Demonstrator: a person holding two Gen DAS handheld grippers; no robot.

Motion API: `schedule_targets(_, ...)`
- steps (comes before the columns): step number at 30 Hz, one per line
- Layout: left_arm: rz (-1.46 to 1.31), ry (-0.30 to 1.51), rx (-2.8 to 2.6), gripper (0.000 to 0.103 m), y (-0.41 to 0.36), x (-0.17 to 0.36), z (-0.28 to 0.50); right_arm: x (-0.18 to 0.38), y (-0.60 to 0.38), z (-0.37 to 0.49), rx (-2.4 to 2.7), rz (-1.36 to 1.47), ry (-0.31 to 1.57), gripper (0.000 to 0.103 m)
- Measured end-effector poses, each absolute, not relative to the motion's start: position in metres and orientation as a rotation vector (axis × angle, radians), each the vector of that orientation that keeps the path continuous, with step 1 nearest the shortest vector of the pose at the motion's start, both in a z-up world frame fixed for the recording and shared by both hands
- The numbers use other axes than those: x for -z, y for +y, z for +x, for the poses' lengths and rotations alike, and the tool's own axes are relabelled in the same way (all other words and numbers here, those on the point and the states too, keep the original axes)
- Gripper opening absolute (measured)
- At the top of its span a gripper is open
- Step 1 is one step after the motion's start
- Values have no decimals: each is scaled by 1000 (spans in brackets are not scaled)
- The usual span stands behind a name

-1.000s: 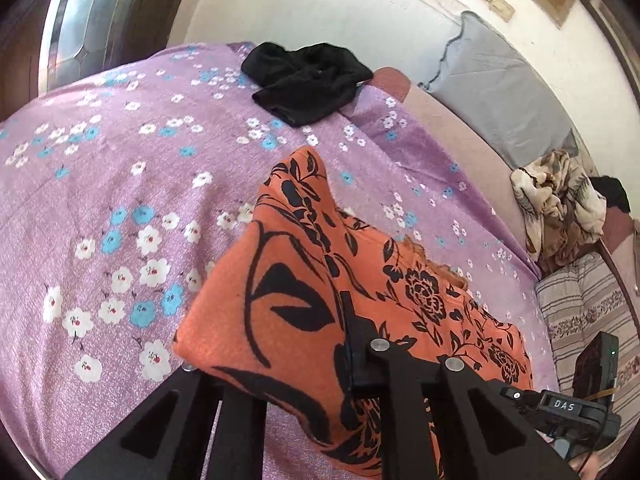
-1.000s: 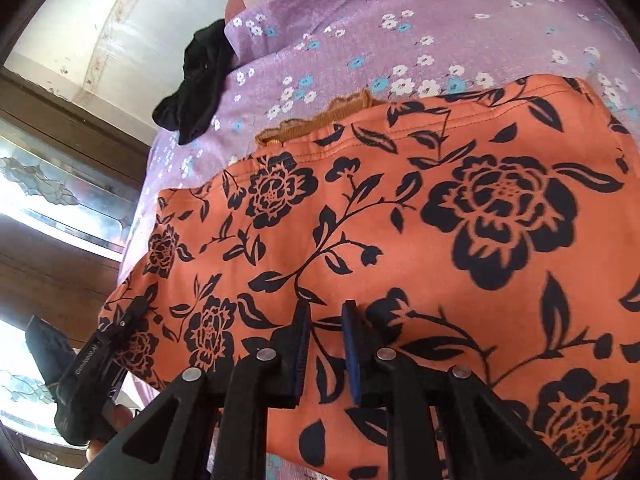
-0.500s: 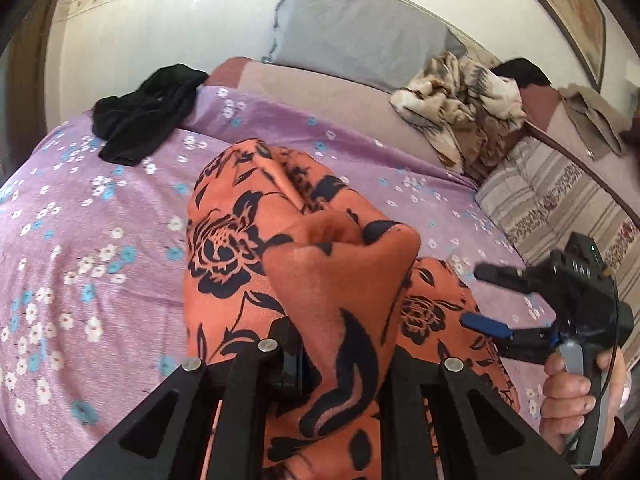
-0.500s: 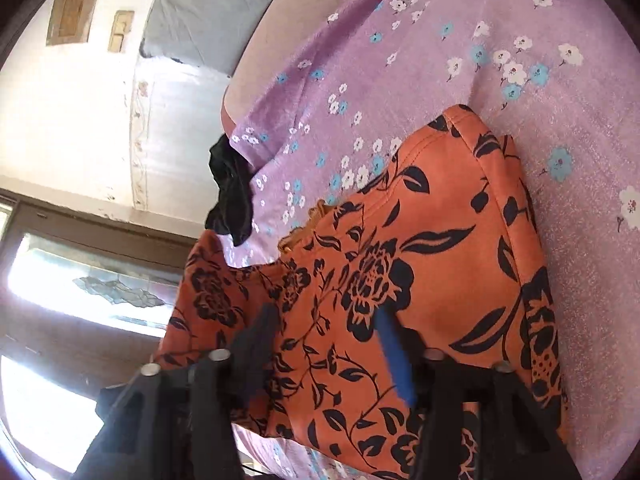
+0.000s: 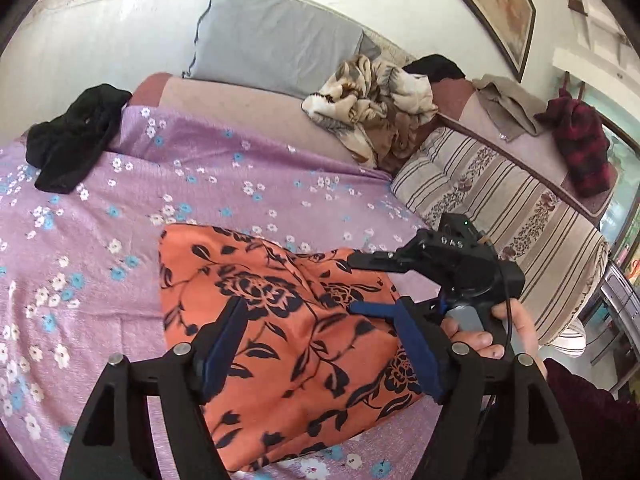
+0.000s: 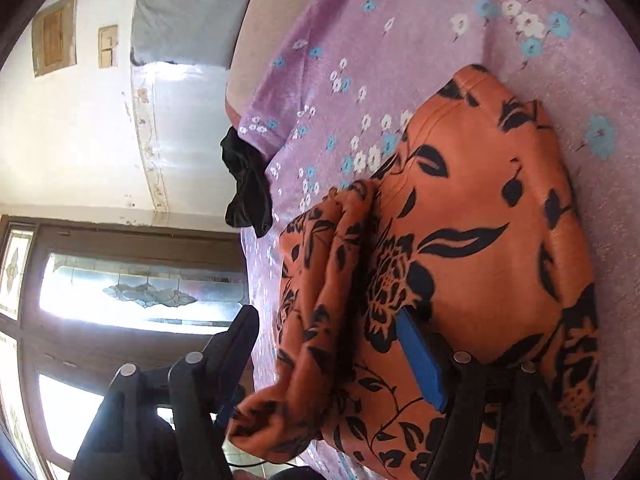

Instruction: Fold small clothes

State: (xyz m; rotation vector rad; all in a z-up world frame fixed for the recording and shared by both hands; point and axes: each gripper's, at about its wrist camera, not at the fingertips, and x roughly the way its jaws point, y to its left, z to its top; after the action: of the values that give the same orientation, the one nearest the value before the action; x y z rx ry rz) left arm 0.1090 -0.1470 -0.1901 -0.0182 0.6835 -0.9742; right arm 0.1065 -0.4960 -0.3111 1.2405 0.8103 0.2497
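Observation:
An orange garment with black flowers (image 5: 288,336) lies folded on the purple floral bedsheet (image 5: 200,188). It also shows in the right wrist view (image 6: 472,264), with a bunched fold along its left side. My left gripper (image 5: 316,320) is open just above the garment, holding nothing. My right gripper (image 6: 324,316) is open, its jaws wide on either side of the bunched fold. The right gripper also shows in the left wrist view (image 5: 360,284), at the garment's right edge, held by a hand.
A black garment (image 5: 76,136) lies at the bed's far left corner, also in the right wrist view (image 6: 244,184). A grey pillow (image 5: 276,40), a crumpled beige blanket (image 5: 372,108), a striped cushion (image 5: 492,212) and a red plaid item (image 5: 580,148) line the back and right.
Both grippers have opened and let go of the orange garment. It was lifted and folded over, and now lies folded on the sheet. The left gripper has swung right.

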Motion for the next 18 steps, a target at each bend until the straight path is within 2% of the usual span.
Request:
schedule_targets(3,10,712,839,85,-134,199,131,310,-476,115,-256,1173,851,74)
schedule_targets(8,-29,935,681,85,-121,249,169,314,-454,122,-224,1095,896,74)
schedule_targets(11,3,948,671,85,-125,258,166,307,-444,121,-233,1044,881,74)
schedule_targets(12,15,938,679,85,-127,258,163,303,-438,122,-237,1001,884,71)
schedule_targets(13,25,927,690,85,-130,256,159,300,-430,124,-234,939,898,66)
schedule_targets(14,34,916,700,85,-132,255,156,298,-421,124,-224,859,920,42)
schedule_targets(15,40,906,709,85,-131,253,154,296,-412,125,-210,789,938,25)
schedule_targets(18,31,888,727,85,-134,249,151,282,-405,116,-159,699,913,18)
